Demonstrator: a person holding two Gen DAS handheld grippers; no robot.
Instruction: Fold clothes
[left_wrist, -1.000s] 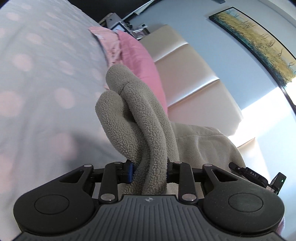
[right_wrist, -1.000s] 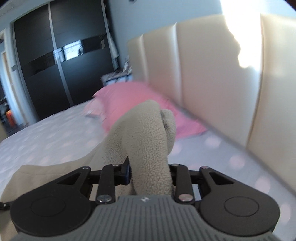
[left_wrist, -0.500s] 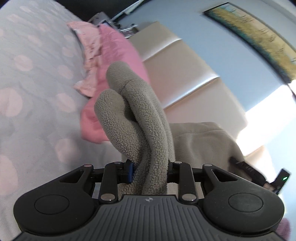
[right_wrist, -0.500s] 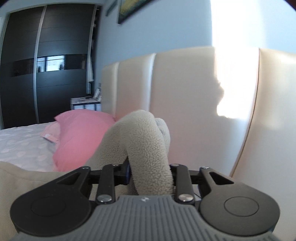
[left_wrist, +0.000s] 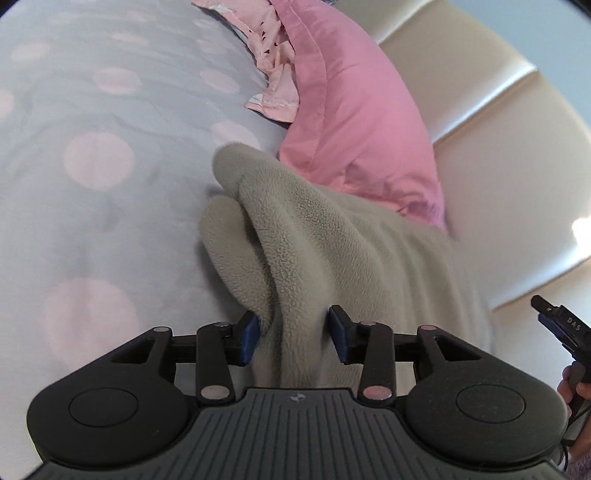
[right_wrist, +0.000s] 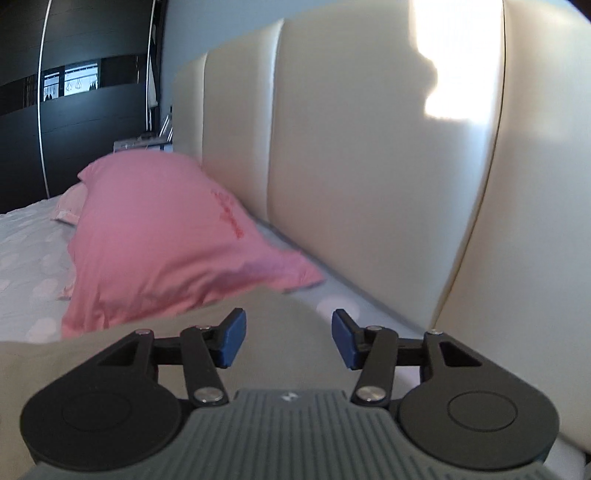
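Note:
A beige fleece garment (left_wrist: 314, 229) lies bunched on the dotted grey bedsheet (left_wrist: 92, 147), its folded end resting against a pink pillow (left_wrist: 351, 110). My left gripper (left_wrist: 293, 332) is opening; a fold of the fleece still runs between its blue pads and has gone slack, spreading under the right finger. In the right wrist view my right gripper (right_wrist: 286, 334) is also opening, and nothing sits between its pads. It hovers just over the flat fleece (right_wrist: 269, 302), near the pillow (right_wrist: 159, 240).
A cream padded headboard (right_wrist: 369, 147) stands close ahead of the right gripper. A lighter pink patterned cloth (left_wrist: 269, 48) lies beyond the pillow. A dark wardrobe (right_wrist: 74, 110) fills the far left. A person's hand (left_wrist: 572, 387) shows at the left view's right edge.
Both grippers came down toward the bed. The upright fleece bunch in the left jaws sagged onto the sheet. The right jaws spread and the fleece dropped out of them.

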